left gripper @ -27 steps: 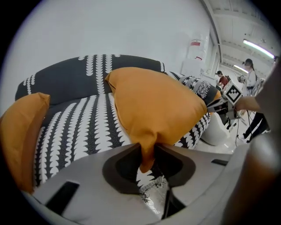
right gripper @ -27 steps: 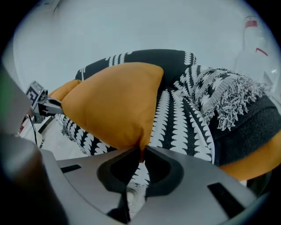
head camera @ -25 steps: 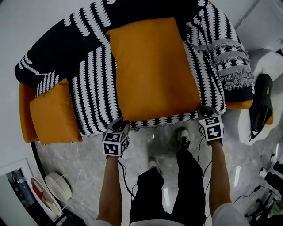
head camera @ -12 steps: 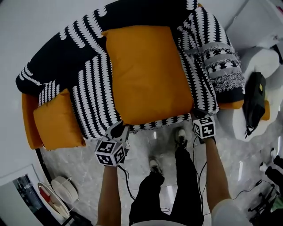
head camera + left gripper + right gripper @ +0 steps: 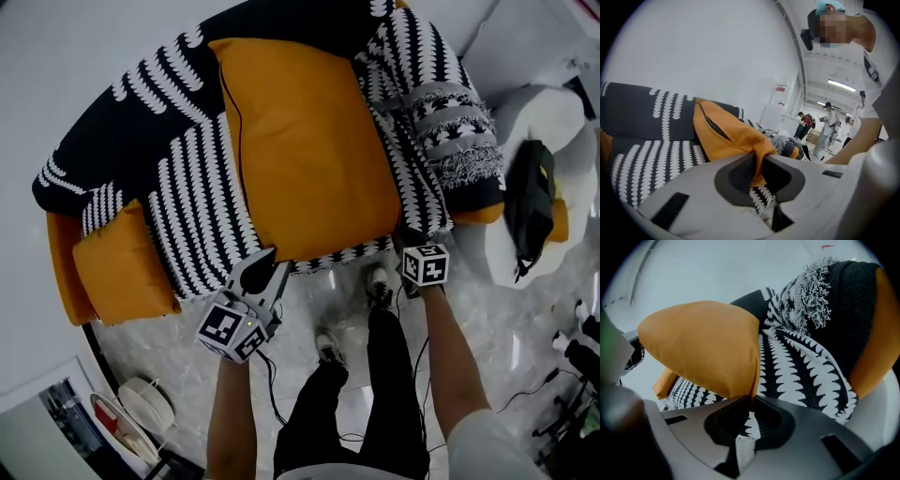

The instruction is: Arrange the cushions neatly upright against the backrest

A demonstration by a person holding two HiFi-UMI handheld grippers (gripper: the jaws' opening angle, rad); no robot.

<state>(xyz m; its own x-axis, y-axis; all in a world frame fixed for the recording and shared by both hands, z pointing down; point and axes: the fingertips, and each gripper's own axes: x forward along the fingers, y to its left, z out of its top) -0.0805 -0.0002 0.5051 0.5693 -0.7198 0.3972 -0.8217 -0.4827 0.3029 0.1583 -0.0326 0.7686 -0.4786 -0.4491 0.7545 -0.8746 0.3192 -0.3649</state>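
Observation:
A large orange cushion (image 5: pixel 300 150) lies on the sofa (image 5: pixel 178 178), which is draped in a black-and-white throw. Its near edge is lifted off the seat. My left gripper (image 5: pixel 266 264) is at the near left corner. In the left gripper view the orange corner (image 5: pixel 740 140) is pinched between the jaws of the left gripper (image 5: pixel 758 161), which have just been closing on it. My right gripper (image 5: pixel 411 238) grips the near right corner. In the right gripper view the cushion (image 5: pixel 703 345) rises above the right gripper (image 5: pixel 751 404), its corner seam clamped in the jaws.
A smaller orange cushion (image 5: pixel 122 272) lies at the sofa's left end. A fringed blanket (image 5: pixel 459 141) hangs over the right arm. A white seat with a black object (image 5: pixel 530 197) stands at the right. My feet (image 5: pixel 328 349) and cables are on the marble floor. People (image 5: pixel 828 126) stand far off.
The left gripper has closed on the cushion's near left corner and risen with it. The cushion's near edge has come up toward the backrest. The right gripper sank slightly, still holding its corner.

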